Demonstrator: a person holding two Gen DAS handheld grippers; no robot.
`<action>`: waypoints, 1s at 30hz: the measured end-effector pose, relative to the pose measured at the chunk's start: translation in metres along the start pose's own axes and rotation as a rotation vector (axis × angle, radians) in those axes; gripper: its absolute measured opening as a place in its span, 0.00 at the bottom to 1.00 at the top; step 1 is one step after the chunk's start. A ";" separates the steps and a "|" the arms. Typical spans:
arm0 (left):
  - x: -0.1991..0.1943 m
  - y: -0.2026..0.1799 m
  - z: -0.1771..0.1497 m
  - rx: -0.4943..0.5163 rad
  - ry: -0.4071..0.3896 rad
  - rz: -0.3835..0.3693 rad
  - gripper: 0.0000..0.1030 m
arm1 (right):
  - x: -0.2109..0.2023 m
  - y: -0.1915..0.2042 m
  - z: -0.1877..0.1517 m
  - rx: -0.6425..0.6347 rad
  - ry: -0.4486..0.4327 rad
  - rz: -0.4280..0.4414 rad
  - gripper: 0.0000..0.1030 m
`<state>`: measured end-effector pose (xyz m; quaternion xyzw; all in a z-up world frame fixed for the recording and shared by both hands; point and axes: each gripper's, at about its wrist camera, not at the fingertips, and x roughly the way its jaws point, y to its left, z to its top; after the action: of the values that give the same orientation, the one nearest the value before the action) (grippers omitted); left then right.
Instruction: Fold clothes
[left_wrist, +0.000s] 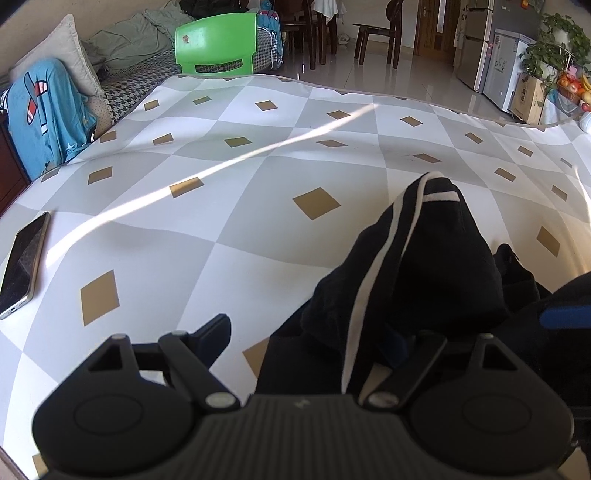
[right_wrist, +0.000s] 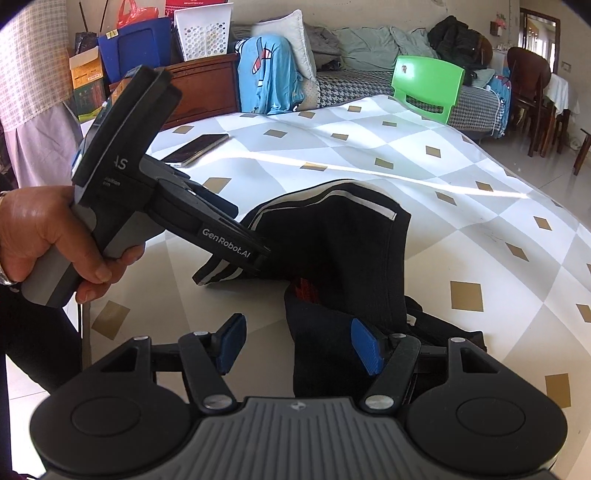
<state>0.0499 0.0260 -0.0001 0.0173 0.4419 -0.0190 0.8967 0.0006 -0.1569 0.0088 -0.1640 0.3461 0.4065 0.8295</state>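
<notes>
Left wrist: left hand-held gripper (left_wrist: 310, 339) released, jaws wide, black garment (left_wrist: 413, 266) heaped on the desk (left_wrist: 221, 147) between them; phone (left_wrist: 24, 264) at the left edge.

Right wrist: right hand-held gripper (right_wrist: 299, 343) parted, garment fold against its right pad (right_wrist: 365, 347), grip uncertain.

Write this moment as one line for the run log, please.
task: fold clothes | garment: black cloth garment with white stripes, crumpled on checked tablecloth | left gripper: open | right gripper: open, garment between fingers
</notes>
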 end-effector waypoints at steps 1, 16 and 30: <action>0.001 0.000 0.000 -0.001 0.001 0.001 0.81 | 0.005 0.002 0.000 -0.011 0.007 0.000 0.61; 0.018 -0.022 -0.004 0.071 0.012 -0.033 0.33 | 0.054 -0.004 -0.010 -0.041 0.082 -0.167 0.20; -0.020 0.001 0.030 -0.027 -0.147 0.056 0.24 | 0.008 0.003 -0.019 -0.050 0.080 0.086 0.04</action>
<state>0.0619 0.0256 0.0337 0.0159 0.3745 0.0108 0.9270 -0.0070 -0.1612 -0.0100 -0.1858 0.3754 0.4435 0.7923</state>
